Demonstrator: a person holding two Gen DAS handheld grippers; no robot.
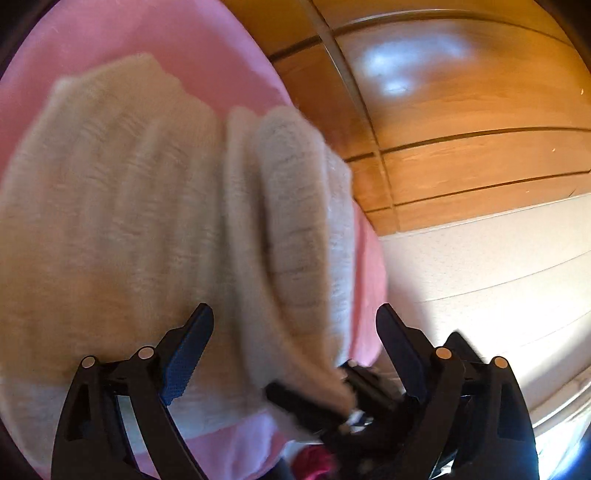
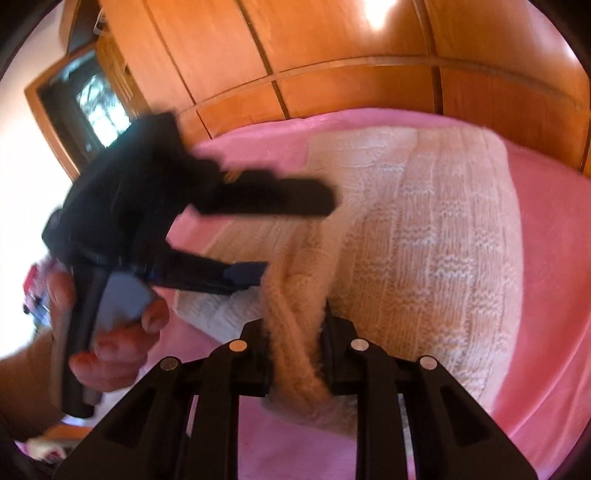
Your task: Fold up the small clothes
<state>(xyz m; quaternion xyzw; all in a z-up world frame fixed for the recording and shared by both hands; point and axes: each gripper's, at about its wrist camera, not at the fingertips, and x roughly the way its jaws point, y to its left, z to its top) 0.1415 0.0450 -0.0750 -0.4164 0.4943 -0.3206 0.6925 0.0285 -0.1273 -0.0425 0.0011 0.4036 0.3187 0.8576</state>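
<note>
- Left wrist view: a cream knitted sweater (image 1: 122, 221) lies spread on a pink blanket (image 1: 110, 33) covering what appears to be a bed, its sleeve (image 1: 306, 229) doubled over along the side nearest the wooden wardrobe (image 1: 461, 110).
- The left tool (image 1: 293, 325) hovers over the sweater's near part with its fingers spread wide and nothing between them; whether they touch the knit cannot be told.
- Low in the same view, the right tool (image 1: 332, 398) shows as a blurred black shape clamped on the end of the sleeve.
- The blanket's edge falls away just beyond the folded sleeve, with pale floor (image 1: 480, 288) below, so there is little spare surface on that side.
- Right wrist view: the right tool (image 2: 295, 332) is pressed together on a bunched rope of sleeve (image 2: 291, 332), the fuzzy knit bulging out between the pads.
- The left tool (image 2: 291, 236), held in a bare hand (image 2: 107, 354), reaches in over the sweater body (image 2: 424, 240) with its fingers wide apart.
- The knit looks soft, thick and light; it should sag and stretch if lifted by one point, so a hem, cuff or folded edge looks the better hold.
- Open pink blanket (image 2: 554, 258) lies to the far side, leaving room to lay the fold down.
</note>
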